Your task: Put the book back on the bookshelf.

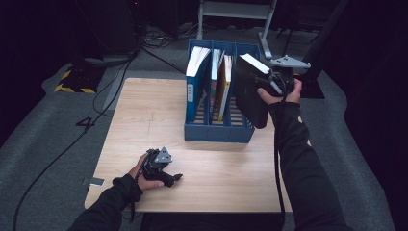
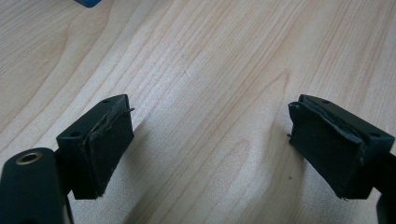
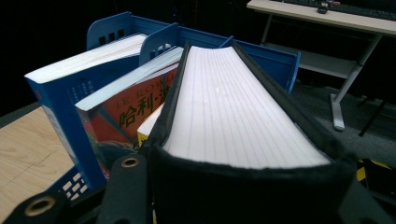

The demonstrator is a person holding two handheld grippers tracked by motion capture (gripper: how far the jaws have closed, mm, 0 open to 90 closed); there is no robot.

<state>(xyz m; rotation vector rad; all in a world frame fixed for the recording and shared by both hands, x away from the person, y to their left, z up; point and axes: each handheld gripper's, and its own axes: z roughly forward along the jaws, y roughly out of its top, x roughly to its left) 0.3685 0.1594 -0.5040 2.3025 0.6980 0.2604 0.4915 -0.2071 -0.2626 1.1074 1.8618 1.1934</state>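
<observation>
A thick black book [image 1: 250, 94] with white page edges [image 3: 233, 107] hangs tilted at the right end of the blue file rack [image 1: 219, 132], over its right compartment. My right gripper [image 1: 275, 85] is shut on this book near its spine; the book hides the jaws in the right gripper view. A blue book [image 1: 195, 77] [image 3: 60, 100] leans in the left compartment. A red and orange book [image 3: 133, 109] stands with another in the middle compartment [image 1: 219, 84]. My left gripper [image 1: 166, 173] [image 2: 210, 144] rests low over the wooden table [image 2: 210, 70], open, with nothing between its pads.
The rack [image 3: 275, 53] stands at the far middle of the table [image 1: 144, 110]. Bare wood lies to its left and in front. Cables [image 1: 72, 139] run over the grey floor at left, and a white desk frame [image 1: 235, 12] stands behind.
</observation>
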